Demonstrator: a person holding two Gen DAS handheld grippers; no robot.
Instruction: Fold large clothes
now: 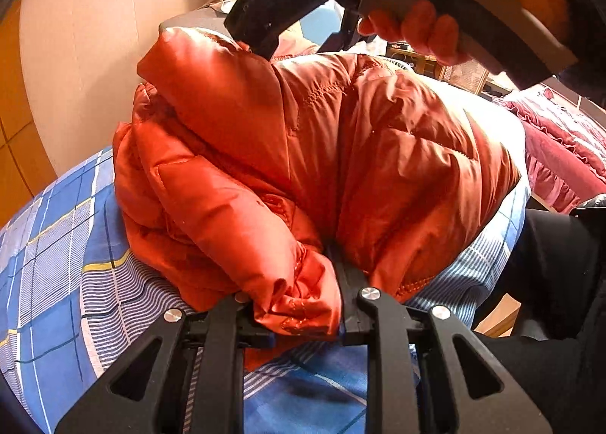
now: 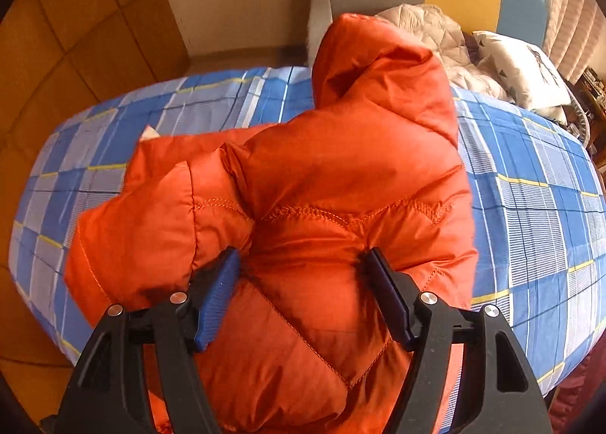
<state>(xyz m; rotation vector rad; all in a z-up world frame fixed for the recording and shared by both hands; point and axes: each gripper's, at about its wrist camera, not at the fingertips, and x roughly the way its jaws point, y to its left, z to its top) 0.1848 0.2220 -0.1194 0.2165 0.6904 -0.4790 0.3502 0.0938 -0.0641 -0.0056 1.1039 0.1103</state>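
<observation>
A puffy orange hooded jacket lies bunched on a blue checked bedsheet. My left gripper is shut on a crumpled fold at the jacket's near edge, by the zip. In the right wrist view the jacket fills the middle, its hood pointing away. My right gripper stands over the jacket's body with its jaws wide. Quilted cloth bulges between them, and the blue pad shows its bare face. A hand holds that gripper above the jacket in the left wrist view.
The sheet covers a bed with an orange tiled surface around its far edge. A white pillow and a beige quilt lie at the far right. Red ruffled bedding and a person's dark-clad leg are on the right.
</observation>
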